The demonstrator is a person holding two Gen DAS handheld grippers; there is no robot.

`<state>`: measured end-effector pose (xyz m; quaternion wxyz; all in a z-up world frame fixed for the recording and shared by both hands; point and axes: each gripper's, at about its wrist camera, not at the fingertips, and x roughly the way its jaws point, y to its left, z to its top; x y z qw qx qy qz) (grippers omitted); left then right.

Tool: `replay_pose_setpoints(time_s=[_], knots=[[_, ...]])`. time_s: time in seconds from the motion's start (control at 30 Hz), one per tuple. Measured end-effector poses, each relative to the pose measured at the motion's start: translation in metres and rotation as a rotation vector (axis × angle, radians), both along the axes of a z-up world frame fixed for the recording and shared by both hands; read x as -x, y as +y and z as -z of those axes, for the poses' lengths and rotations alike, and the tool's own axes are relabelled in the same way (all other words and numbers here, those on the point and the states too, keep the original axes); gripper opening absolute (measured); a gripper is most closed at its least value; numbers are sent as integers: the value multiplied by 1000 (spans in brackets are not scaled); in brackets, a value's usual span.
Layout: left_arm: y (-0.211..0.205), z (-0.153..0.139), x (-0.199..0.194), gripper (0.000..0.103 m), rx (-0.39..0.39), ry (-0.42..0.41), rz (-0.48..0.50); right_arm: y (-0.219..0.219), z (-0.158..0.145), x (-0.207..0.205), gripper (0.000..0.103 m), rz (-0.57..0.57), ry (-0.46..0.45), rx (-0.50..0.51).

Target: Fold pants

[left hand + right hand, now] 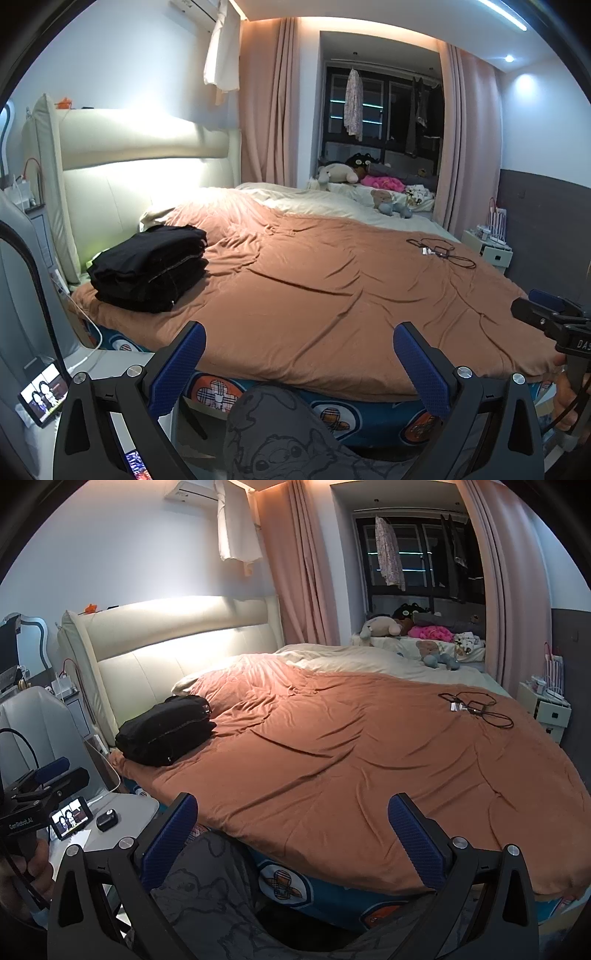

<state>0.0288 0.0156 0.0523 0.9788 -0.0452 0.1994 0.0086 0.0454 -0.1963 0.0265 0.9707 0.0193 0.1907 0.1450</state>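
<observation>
Ahead, we hold our left gripper [297, 354] and right gripper [291, 827] with fingers spread wide, gripping nothing, above the near edge of the orange bedspread [332, 295]; the folded black pants [151, 267] sit stacked far forward to the left, near the cream headboard [184, 642].

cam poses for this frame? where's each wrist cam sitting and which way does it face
Left wrist: on the left gripper at the bed's side edge, facing across the orange duvet toward the window; right gripper and a patterned knee show.
Right wrist: on the right gripper, same heading, set rightward; left gripper shows at left.
Shared: black folded stack, cable, headboard, phone.
</observation>
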Motion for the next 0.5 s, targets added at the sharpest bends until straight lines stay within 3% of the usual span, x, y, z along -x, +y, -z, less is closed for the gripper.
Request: replay_pose_setpoints(time_s=[0.5], knots=[[-2, -5, 17, 102, -2, -36, 4, 3, -2, 10, 103, 9, -12, 25]])
